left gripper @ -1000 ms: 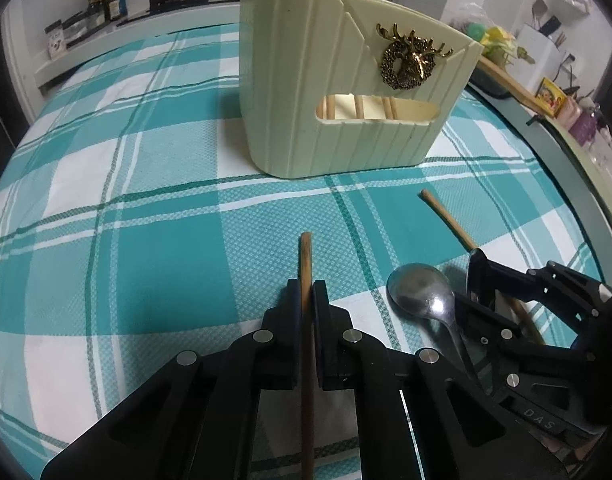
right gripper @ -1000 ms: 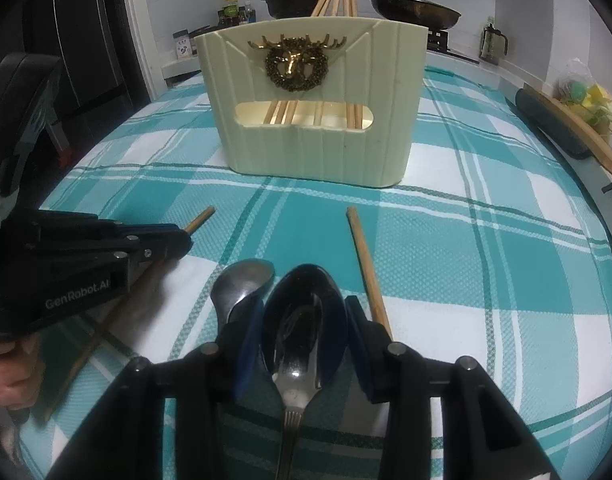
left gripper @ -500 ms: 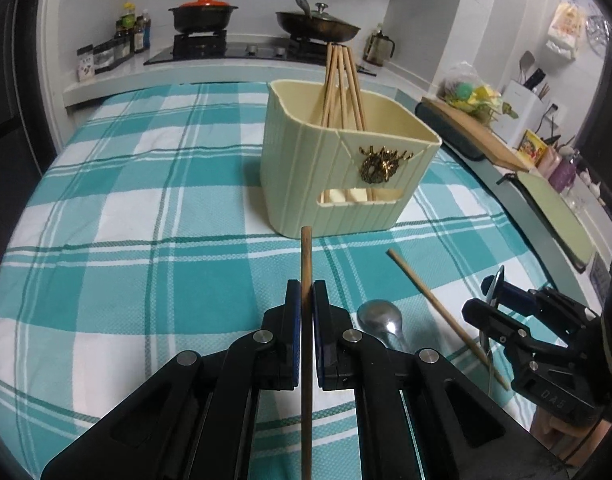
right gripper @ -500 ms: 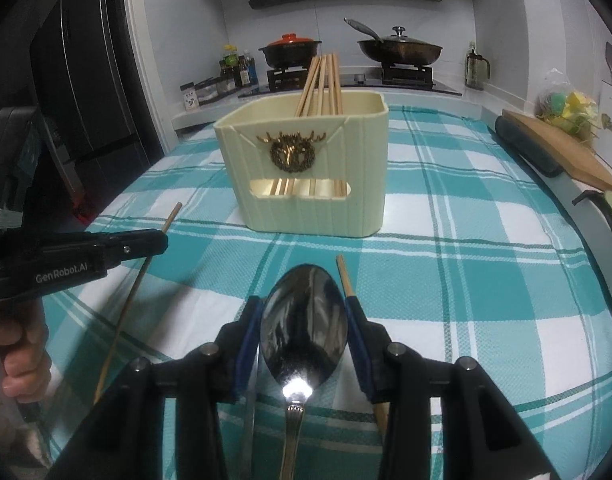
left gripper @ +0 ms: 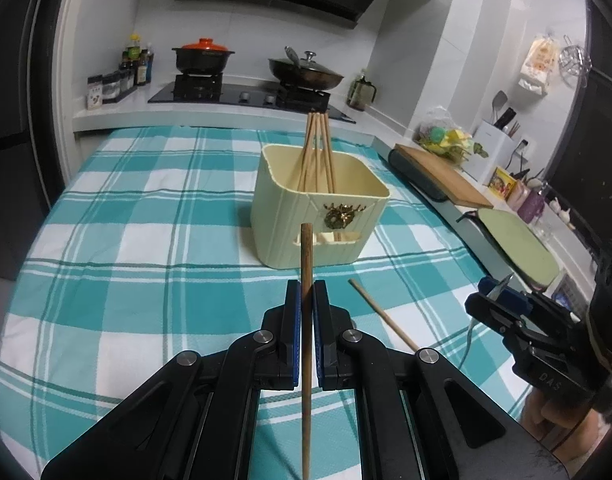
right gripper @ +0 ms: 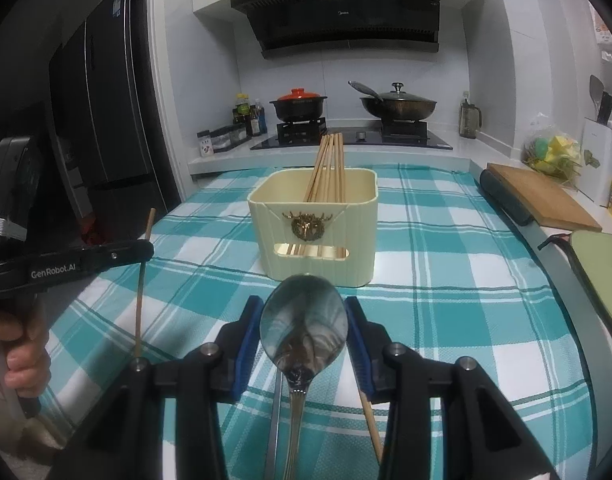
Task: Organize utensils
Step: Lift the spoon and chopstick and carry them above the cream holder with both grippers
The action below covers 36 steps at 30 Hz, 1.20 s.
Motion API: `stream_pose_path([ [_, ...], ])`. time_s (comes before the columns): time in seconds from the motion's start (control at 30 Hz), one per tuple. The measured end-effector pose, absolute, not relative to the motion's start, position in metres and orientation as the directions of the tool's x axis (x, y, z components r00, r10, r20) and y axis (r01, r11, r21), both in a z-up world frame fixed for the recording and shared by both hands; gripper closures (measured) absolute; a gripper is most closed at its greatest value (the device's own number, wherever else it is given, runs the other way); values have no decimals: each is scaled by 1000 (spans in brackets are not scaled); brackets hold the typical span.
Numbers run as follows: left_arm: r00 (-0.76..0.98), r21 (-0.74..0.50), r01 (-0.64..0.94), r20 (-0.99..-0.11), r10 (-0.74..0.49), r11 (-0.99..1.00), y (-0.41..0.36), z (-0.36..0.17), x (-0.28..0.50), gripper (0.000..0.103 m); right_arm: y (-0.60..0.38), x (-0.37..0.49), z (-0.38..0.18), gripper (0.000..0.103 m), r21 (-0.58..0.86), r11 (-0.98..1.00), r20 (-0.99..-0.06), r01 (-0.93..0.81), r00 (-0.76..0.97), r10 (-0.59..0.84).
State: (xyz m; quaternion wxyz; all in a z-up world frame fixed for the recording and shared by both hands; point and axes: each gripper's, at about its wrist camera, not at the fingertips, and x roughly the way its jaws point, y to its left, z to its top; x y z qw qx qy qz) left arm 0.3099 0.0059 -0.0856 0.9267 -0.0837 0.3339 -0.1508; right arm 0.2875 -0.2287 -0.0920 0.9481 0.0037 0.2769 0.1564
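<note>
1. The left gripper is pinched tight on a dark wooden chopstick, which runs straight along the fingers and sticks out past their tips, above the checked teal tablecloth
2. The right gripper clamps a metal spoon by the sides of its bowl, the bowl facing up and the handle running back toward the camera
3. A cream utensil holder with a gold stag ornament on its front stands on the cloth ahead of both grippers, well apart from them; a bundle of chopsticks leans inside it
4. One loose chopstick lies on the cloth between the two grippers
5. In the right wrist view a thin metal handle shows beneath the held spoon, possibly a second spoon on the table; its bowl is hidden
6. A hand grips the left gripper's handle
</note>
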Motion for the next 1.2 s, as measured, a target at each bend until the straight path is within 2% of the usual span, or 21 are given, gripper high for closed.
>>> stream_pose_path([
  [0.6,768,-252,253,-535,-352,934,1,-58,294,99,-235,269,-62,62,81,954,-451,-288,843,292],
  [1.2,761,-283,278,-518,-391,918,4,-26,325,99,-236,292,-14,62,71,942,-420,-328,847,326],
])
